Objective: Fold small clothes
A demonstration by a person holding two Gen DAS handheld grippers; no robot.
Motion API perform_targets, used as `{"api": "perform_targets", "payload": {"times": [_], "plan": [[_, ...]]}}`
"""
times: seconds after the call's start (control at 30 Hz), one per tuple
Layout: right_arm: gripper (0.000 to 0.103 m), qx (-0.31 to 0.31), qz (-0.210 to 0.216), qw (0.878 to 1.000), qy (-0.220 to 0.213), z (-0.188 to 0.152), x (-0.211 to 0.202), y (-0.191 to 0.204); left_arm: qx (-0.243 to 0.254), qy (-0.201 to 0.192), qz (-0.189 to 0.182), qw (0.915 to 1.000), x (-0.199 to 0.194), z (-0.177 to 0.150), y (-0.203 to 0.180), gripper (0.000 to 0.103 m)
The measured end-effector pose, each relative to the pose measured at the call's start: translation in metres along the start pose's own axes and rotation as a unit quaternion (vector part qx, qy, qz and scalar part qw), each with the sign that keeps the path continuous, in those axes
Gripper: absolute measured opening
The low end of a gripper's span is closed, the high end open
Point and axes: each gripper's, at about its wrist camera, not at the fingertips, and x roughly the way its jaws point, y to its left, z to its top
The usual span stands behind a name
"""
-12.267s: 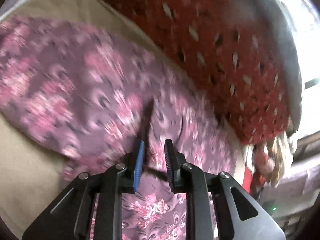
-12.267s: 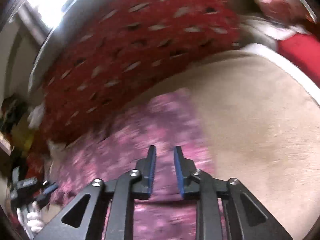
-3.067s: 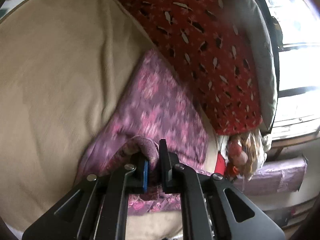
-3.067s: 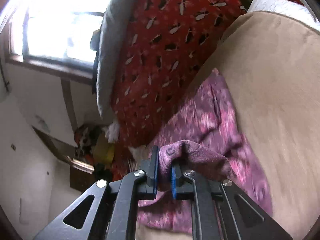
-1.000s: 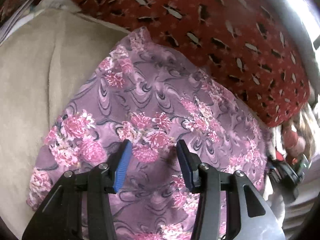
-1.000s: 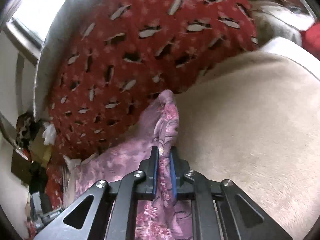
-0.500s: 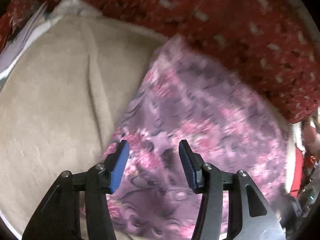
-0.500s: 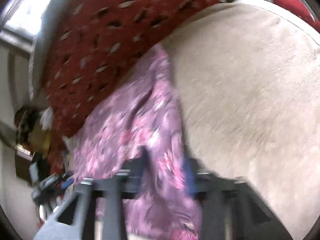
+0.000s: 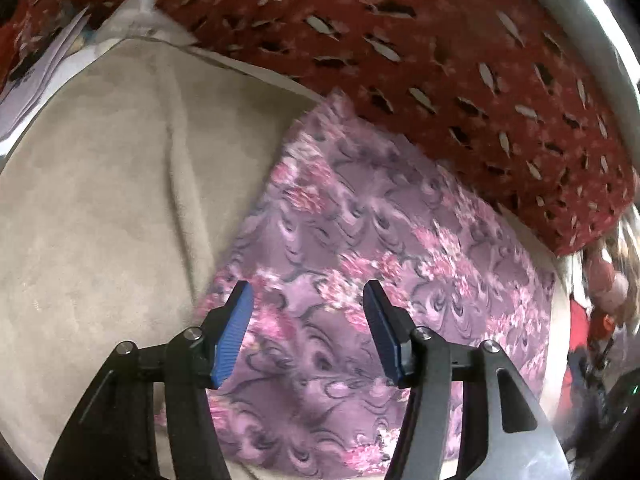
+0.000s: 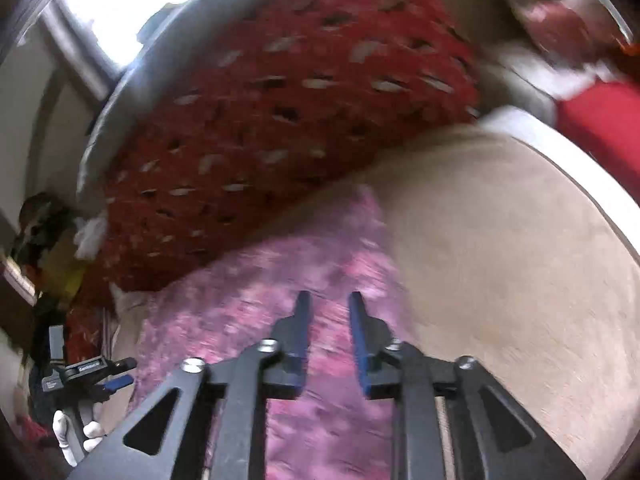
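So the left gripper point(image 9: 307, 328) has its jaws spread wide with nothing between them, just hanging over the near-left part of the purple floral garment point(image 9: 384, 272). The blue pads point(image 9: 232, 336) sit apart from each other and the fabric shows plainly in the gap.

The right gripper point(image 10: 326, 336) is parted too, though by a narrower gap, and there's no cloth pinched in it as far as I can see. That view is pretty motion-blurred, so fine detail is a wash. It's sitting above the same garment point(image 10: 256, 304), near its right edge where the cloth meets the bedding.

The garment itself lies spread out flat as a rough rectangle on the beige blanket point(image 9: 104, 208), with pink flowers on a mauve swirly background. Its far edge runs right along, and seems to touch, the red patterned pillow point(image 9: 420, 48), which is dotted with pale and dark leaf-ish marks. In the right wrist view the same pillow point(image 10: 280, 120) fills the upper middle, with a grey cushion edge point(image 10: 120, 108) and a bright window point(image 10: 132, 12) behind it.

Off at the lower left of the right wrist view you can spot the left gripper point(image 10: 116, 376) held by a white-gloved hand point(image 10: 76, 436).
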Motion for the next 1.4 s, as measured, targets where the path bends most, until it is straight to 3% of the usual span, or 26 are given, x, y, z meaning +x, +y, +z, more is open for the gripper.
{"api": "perform_targets", "payload": {"times": [0.1,0.17,0.23,0.3,0.37,0.43,0.5,0.53,0.57,0.63,0.9,1.07,1.2,1.27,1.3,1.33,1.37,1.4], "plan": [[0.038,-0.041,-0.028,0.998,0.024,-0.007,0.038,0.016,0.016,0.021,0.018,0.9995,0.022,-0.007,-0.011,0.056],[0.04,-0.058,-0.077,0.993,0.073,-0.024,0.074,0.013,0.04,0.012,0.052,0.9978,0.032,-0.013,-0.021,0.063],[0.043,-0.085,-0.089,0.992,0.023,-0.034,0.072,0.02,0.061,-0.006,0.081,0.9948,0.032,-0.016,-0.031,0.066],[0.049,-0.093,-0.097,0.991,0.024,-0.036,0.074,0.025,0.057,-0.006,0.083,0.9949,0.035,-0.015,-0.031,0.067],[0.064,-0.107,-0.086,0.99,0.037,-0.035,0.077,0.03,0.046,-0.003,0.073,0.9963,0.035,-0.013,-0.026,0.068],[0.085,-0.126,-0.078,0.988,0.05,-0.035,0.084,0.04,0.044,-0.002,0.069,0.9966,0.035,-0.011,-0.023,0.069],[0.1,-0.157,-0.083,0.982,0.07,-0.036,0.099,0.053,0.046,-0.003,0.072,0.9963,0.034,-0.01,-0.021,0.069],[0.103,-0.178,-0.096,0.976,0.082,-0.038,0.105,0.06,0.046,-0.003,0.073,0.9962,0.035,-0.01,-0.022,0.069],[0.103,-0.198,-0.121,0.968,0.092,-0.039,0.111,0.067,0.046,-0.003,0.074,0.9962,0.037,-0.009,-0.025,0.07],[0.103,-0.205,-0.134,0.964,0.103,-0.036,0.117,0.073,0.046,-0.004,0.075,0.9961,0.036,-0.011,-0.025,0.07],[0.101,-0.186,-0.112,0.97,0.108,-0.024,0.108,0.067,0.033,-0.009,0.064,0.9974,0.023,-0.018,-0.024,0.07],[0.1,-0.05,-0.116,0.991,0.032,0.023,0.088,0.02,-0.008,-0.045,-0.004,0.999,-0.005,0.007,-0.017,0.07],[0.095,0.042,-0.124,0.991,0.041,0.047,0.1,-0.023,0.029,-0.026,0.028,0.9989,0.017,0.038,-0.04,0.07],[0.078,0.067,-0.11,0.99,0.061,0.048,0.114,-0.037,0.049,-0.011,0.045,0.9977,0.04,0.051,-0.054,0.07],[0.059,0.066,-0.11,0.989,0.076,0.045,0.122,-0.042,0.056,0.009,0.057,0.9967,0.058,0.055,-0.057,0.07],[0.05,0.058,-0.117,0.989,0.074,0.044,0.122,-0.044,0.058,0.031,0.073,0.9952,0.076,0.058,-0.057,0.071],[0.047,0.041,-0.123,0.989,0.064,0.044,0.123,-0.043,0.06,0.04,0.079,0.9943,0.087,0.059,-0.056,0.081],[0.044,0.034,-0.13,0.989,0.067,0.045,0.124,-0.041,0.069,0.027,0.087,0.9935,0.09,0.06,-0.058,0.082]]}}
